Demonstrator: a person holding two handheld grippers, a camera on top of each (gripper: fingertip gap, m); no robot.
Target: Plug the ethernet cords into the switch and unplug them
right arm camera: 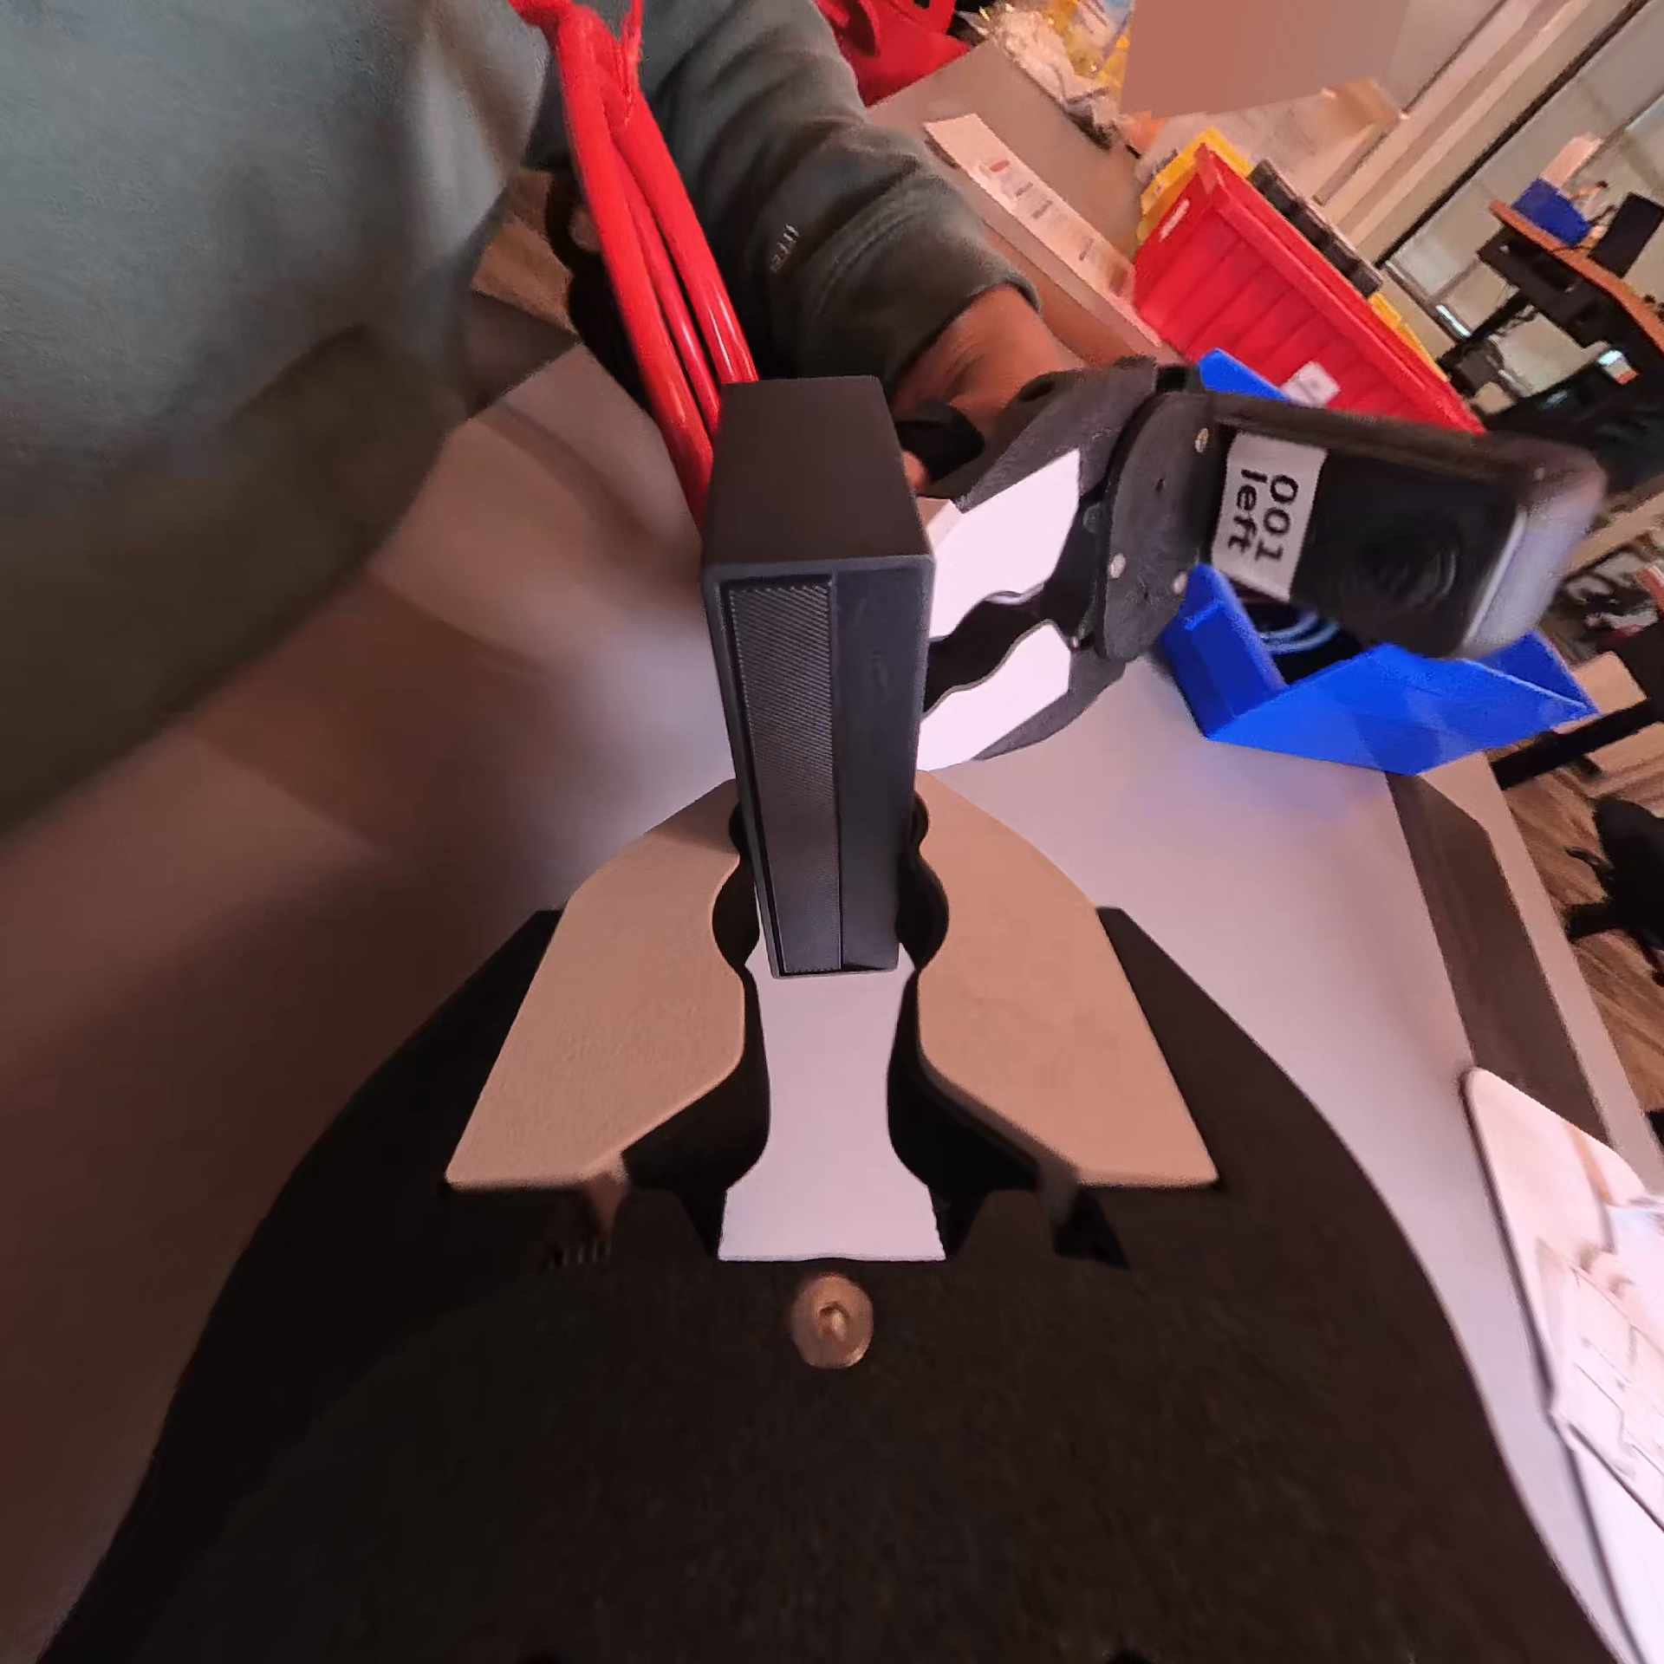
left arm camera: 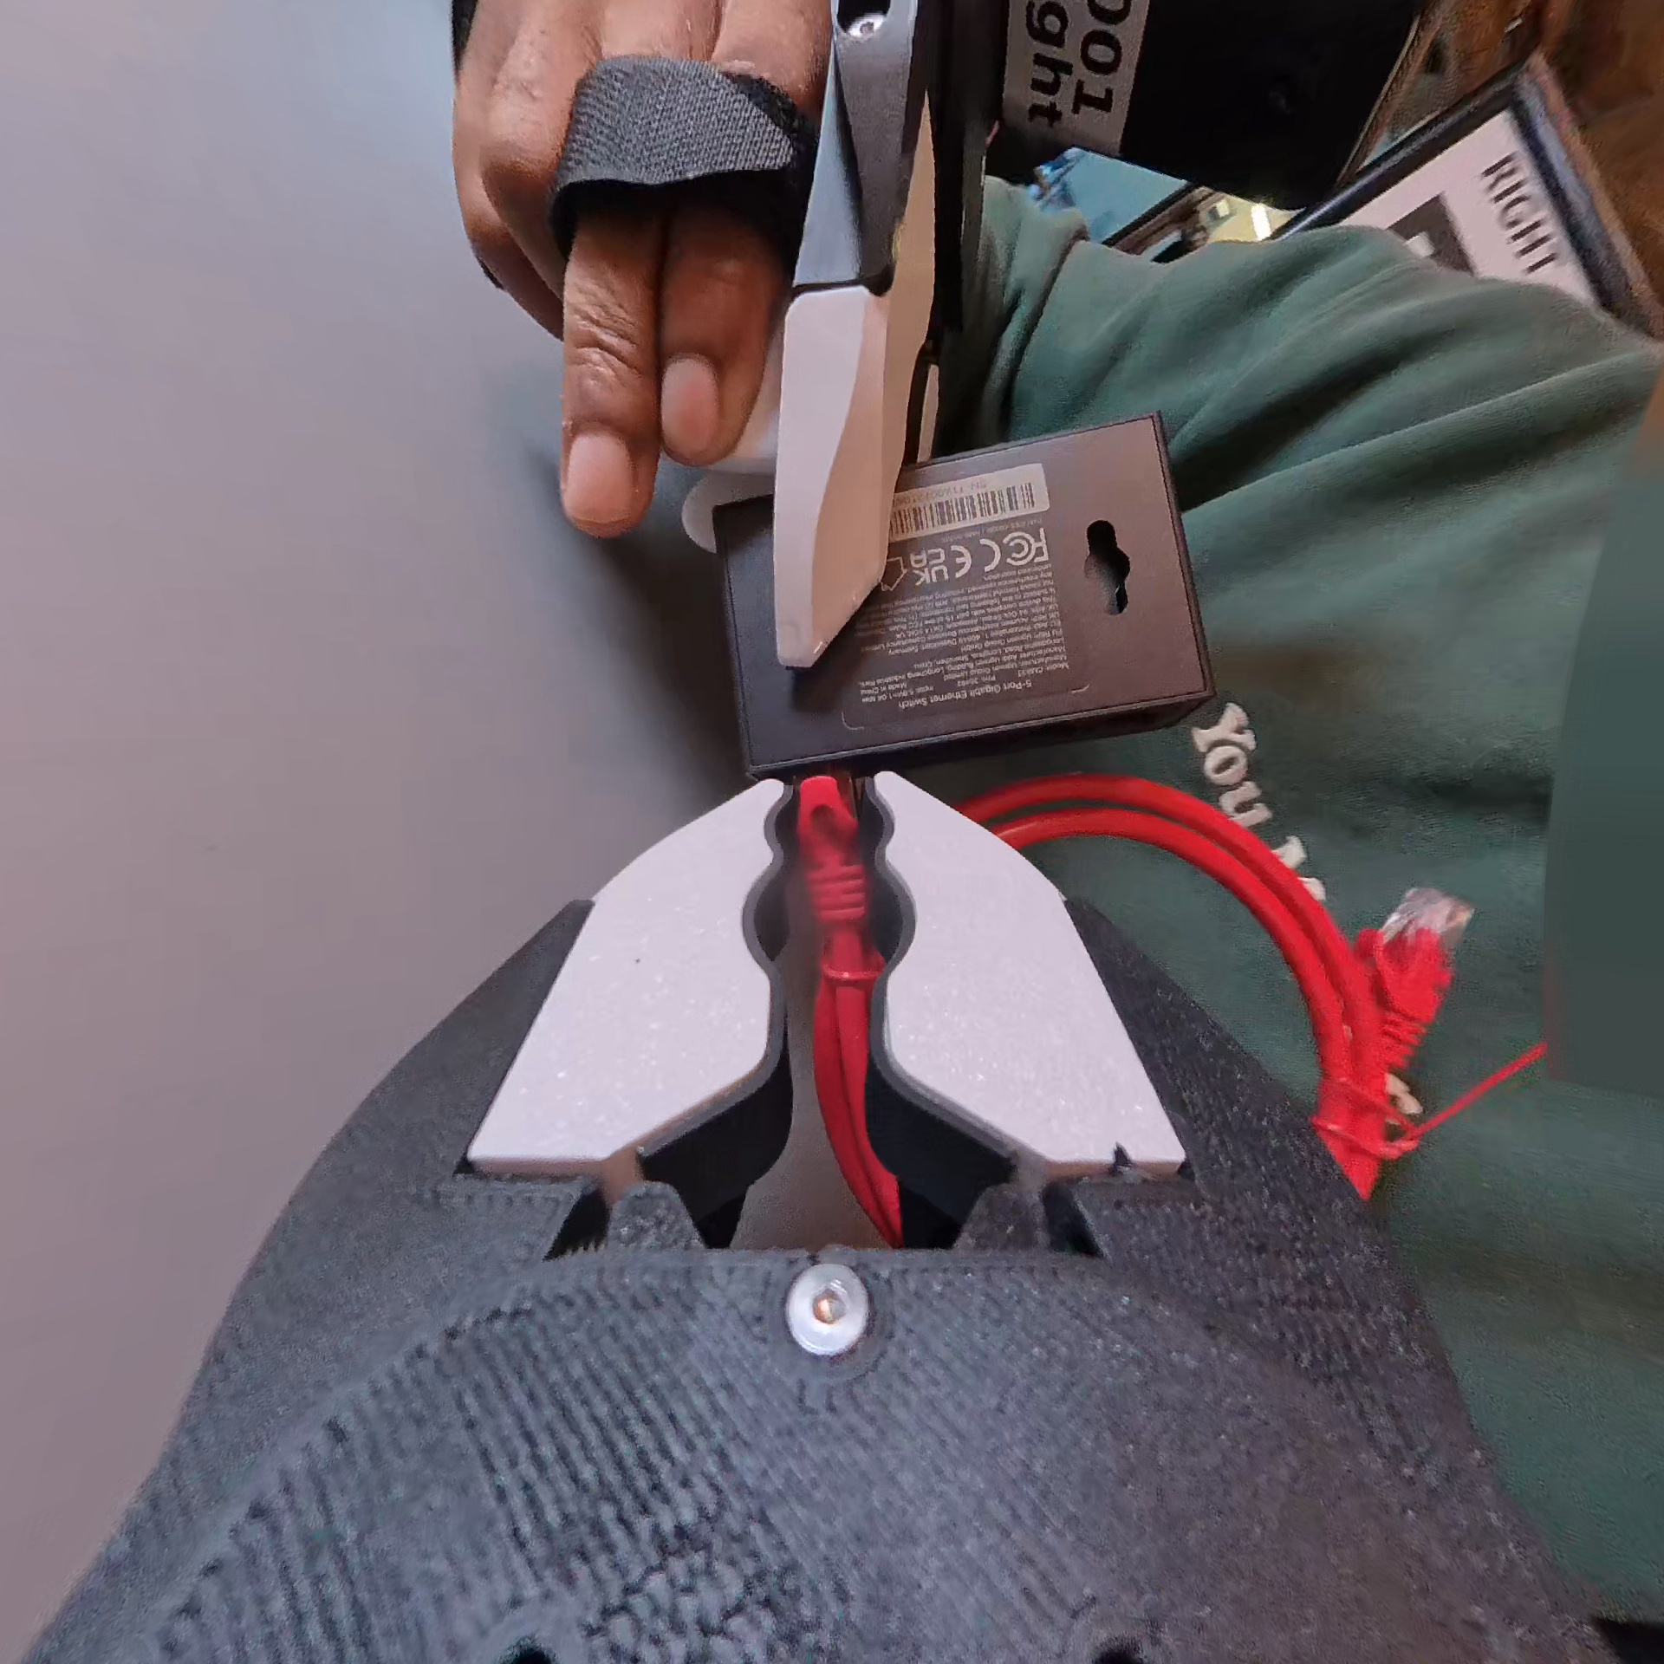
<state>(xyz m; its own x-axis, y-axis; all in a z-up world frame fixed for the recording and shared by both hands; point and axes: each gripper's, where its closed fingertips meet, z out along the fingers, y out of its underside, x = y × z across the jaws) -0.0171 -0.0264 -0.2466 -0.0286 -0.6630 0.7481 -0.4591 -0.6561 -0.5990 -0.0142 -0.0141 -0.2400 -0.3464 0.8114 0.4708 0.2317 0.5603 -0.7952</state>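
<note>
Left wrist view, left to right: a person's hand [left arm camera: 630, 297] at upper left above the grey counter [left arm camera: 270, 630]. At centre, the left gripper [left arm camera: 827, 801] has its fingers narrowed onto a red ethernet cord [left arm camera: 833, 887], plug end at the black switch [left arm camera: 968, 599]. The right gripper [right arm camera: 828, 864] clamps the switch's end. Spare cord loops [left arm camera: 1171, 828] lie right, against a green sleeve [left arm camera: 1351, 450].
</note>
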